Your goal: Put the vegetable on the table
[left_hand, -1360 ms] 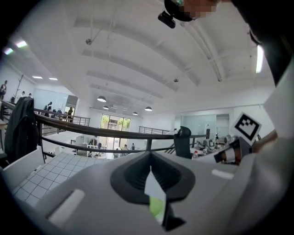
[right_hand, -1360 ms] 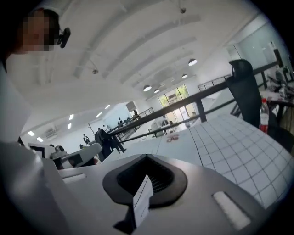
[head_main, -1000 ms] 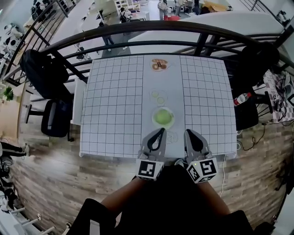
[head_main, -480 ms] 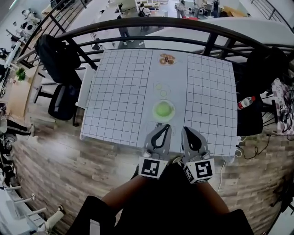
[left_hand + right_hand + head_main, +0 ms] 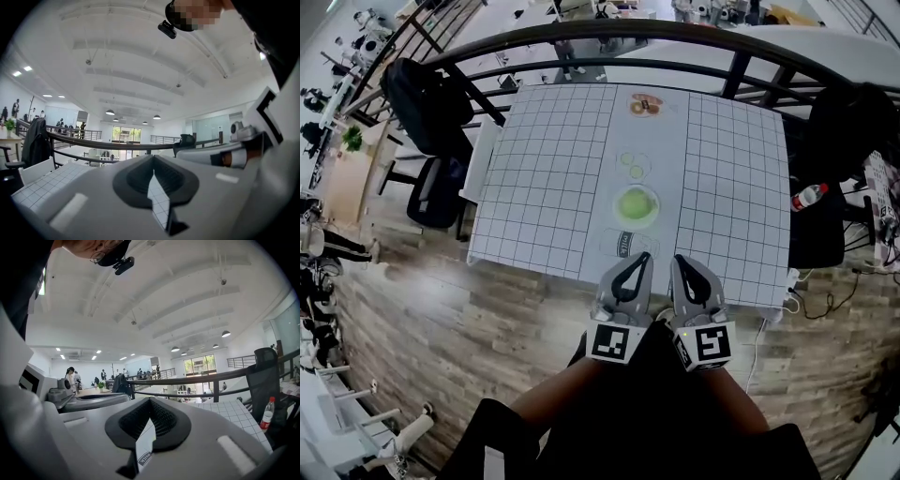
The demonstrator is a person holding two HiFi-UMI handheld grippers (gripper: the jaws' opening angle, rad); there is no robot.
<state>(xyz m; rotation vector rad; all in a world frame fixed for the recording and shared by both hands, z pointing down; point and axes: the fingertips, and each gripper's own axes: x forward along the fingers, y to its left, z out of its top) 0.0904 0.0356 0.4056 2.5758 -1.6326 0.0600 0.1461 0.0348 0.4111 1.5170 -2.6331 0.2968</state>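
Note:
A round green vegetable [image 5: 636, 204] rests on a pale plate [image 5: 652, 217] in the middle strip of the gridded table [image 5: 544, 187]. My left gripper [image 5: 637, 259] and right gripper [image 5: 680, 261] hang side by side over the table's near edge, a short way in front of the vegetable. Both are shut and hold nothing. In the left gripper view the jaws [image 5: 152, 160] meet at the tip, and only the grid shows through the slit. In the right gripper view the jaws [image 5: 150, 402] are also closed, with a printed milk label seen through the slit.
A printed milk label [image 5: 623, 242] lies between the grippers and the vegetable. Pale slices [image 5: 634, 166] lie beyond it, and a dish of brown food [image 5: 645, 105] sits at the far edge. A black railing [image 5: 609, 47], a chair [image 5: 439, 192] and a bottle [image 5: 807, 197] flank the table.
The head view has shifted, so the table sits a little higher and to the right. Both grippers stay shut and close together at the near edge.

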